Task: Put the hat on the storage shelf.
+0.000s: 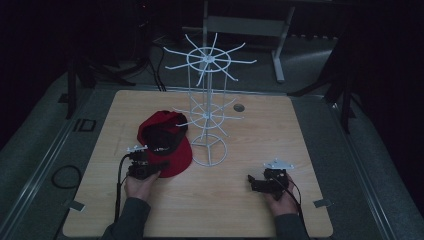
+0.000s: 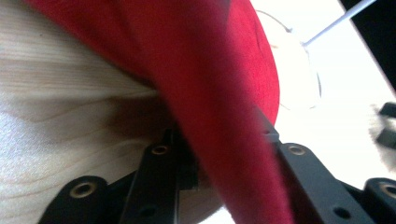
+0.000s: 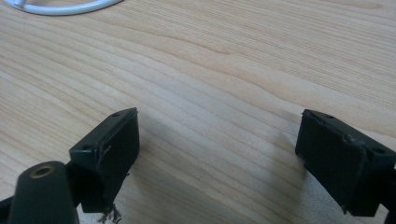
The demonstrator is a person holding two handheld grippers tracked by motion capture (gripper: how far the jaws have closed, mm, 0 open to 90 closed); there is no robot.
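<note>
Red cap (image 1: 167,142): lying on the wooden table (image 1: 260,150), left of centre, crown toward the far side, brim toward the near side. Inside of crown dark, facing up and to the right.

White wire rack (image 1: 209,107): upright, just right of the cap. Round base ring resting on the table, close beside the cap's brim; contact between ring and brim not discernible. Two tiers of radiating hooks, one at mid height, one at top.

Left gripper (image 1: 159,169): held in the left hand (image 1: 140,186), at the near edge of the cap. In the left gripper view, red brim (image 2: 224,93) passing between the two black jaws, one jaw to each side of the fabric, wood grain visible beneath to the left. Jaws drawn in against the brim, clamped on it.

Right gripper (image 1: 252,182): held in the right hand (image 1: 280,197), near right part of the table, well apart from the cap, nearer than the rack base and to its right. Jaws pointing left. In the right gripper view (image 3: 219,144), jaws spread wide with bare wood between them, nothing held; curved section of the white base ring (image 3: 60,7) at far left.

Small dark round disc (image 1: 238,107): set in the table surface, far side, right of the rack.
</note>
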